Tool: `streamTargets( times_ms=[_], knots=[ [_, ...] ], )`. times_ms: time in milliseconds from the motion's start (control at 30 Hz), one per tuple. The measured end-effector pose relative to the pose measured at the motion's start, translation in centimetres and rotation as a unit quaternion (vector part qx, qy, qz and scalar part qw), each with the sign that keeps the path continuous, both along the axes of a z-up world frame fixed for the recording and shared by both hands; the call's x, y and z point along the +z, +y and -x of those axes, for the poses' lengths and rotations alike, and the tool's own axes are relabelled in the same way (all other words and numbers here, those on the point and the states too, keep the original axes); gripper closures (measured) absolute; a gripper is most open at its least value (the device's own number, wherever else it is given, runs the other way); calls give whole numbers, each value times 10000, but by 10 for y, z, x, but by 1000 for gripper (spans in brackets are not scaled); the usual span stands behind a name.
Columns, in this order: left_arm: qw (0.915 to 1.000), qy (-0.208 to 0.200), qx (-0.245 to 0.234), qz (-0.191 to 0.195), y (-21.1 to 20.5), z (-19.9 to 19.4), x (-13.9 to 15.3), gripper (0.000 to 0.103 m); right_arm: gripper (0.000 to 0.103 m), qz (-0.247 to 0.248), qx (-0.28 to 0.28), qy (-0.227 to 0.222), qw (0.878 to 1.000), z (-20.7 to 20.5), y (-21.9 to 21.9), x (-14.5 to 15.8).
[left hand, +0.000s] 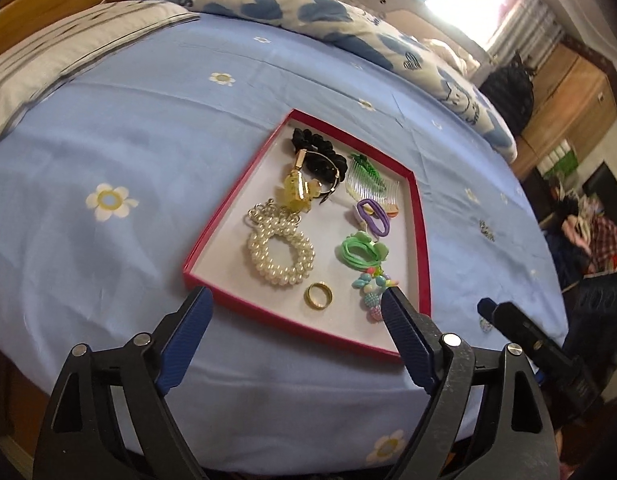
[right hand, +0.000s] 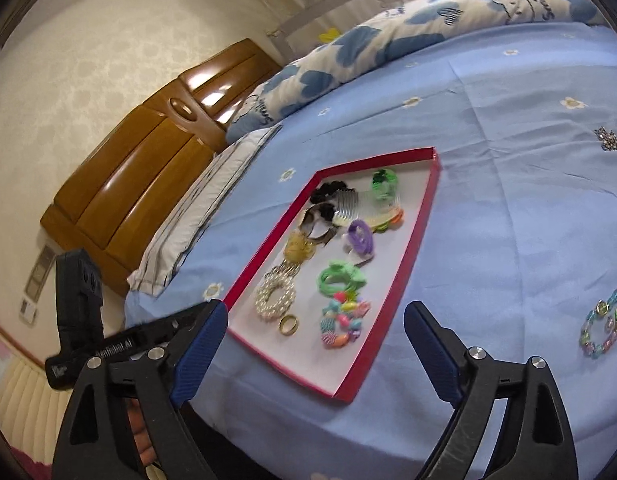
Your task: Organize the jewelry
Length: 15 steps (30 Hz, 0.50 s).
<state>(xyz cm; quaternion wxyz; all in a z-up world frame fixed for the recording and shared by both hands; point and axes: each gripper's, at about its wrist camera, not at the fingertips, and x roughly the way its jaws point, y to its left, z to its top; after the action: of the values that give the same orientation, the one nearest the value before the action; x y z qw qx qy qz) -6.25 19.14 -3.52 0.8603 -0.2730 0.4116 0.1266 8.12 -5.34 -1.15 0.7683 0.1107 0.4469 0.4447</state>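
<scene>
From the left wrist we see our left gripper (left hand: 296, 300) spread wide with nothing between its ribbed blue pads, hovering at the near edge of the red tray (left hand: 224, 216), which lies on the soft blue bedsheet (left hand: 128, 140). The tray already holds most of the jewelry: a lumpy pearl bracelet (left hand: 280, 252), a smooth gold ring (left hand: 319, 295) just beside it, a stretchy green hair tie (left hand: 358, 252), a toothed clear comb (left hand: 368, 182) and a black scrunchie (left hand: 316, 152). We judge the mattress a risk, since pressing down near the tray could tip its shallow cardboard-looking wall and let the ring roll out (it is small, hard and slick). From the right wrist, our right gripper (right hand: 314, 316) is equally wide open and empty, over the tray's near corner. Well to the right on the sheet lie a chain of glossy coloured links (right hand: 604, 328) and a sparkly silver piece (right hand: 610, 142), both still outside the tray. Either could slip from the pads, or snag the fabric if we scoop too low.
</scene>
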Motion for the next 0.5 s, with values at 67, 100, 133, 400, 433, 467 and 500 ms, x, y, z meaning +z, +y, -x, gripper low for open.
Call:
streamTargets(
  times_ms=[67, 100, 133, 400, 433, 467, 500],
  knots=[
    [10000, 22, 46, -19, -2, 6, -1, 16, 11, 97, 2, -172, 9998, 8, 0, 1],
    [10000, 28, 61, -32, -3, 9, -2, 16, 11, 112, 5, -261, 9996, 13, 0, 2],
    [9999, 37, 77, -71, -4, 13, -2, 16, 11, 139, -10, -351, 9993, 17, -2, 3],
    [9983, 111, 25, -564, -23, 34, 10, 16, 11, 591, -233, -951, 9934, 39, -10, 15],
    [9978, 108, -21, -654, -26, 35, 16, 16, 11, 667, -239, -963, 9928, 40, -11, 19],
    [9972, 89, -67, -741, -29, 36, 21, 16, 11, 714, -241, -956, 9926, 40, -11, 21],
    [9965, 68, -94, -833, -31, 37, 27, 16, 12, 756, -216, -928, 9926, 40, -11, 25]
  ],
)
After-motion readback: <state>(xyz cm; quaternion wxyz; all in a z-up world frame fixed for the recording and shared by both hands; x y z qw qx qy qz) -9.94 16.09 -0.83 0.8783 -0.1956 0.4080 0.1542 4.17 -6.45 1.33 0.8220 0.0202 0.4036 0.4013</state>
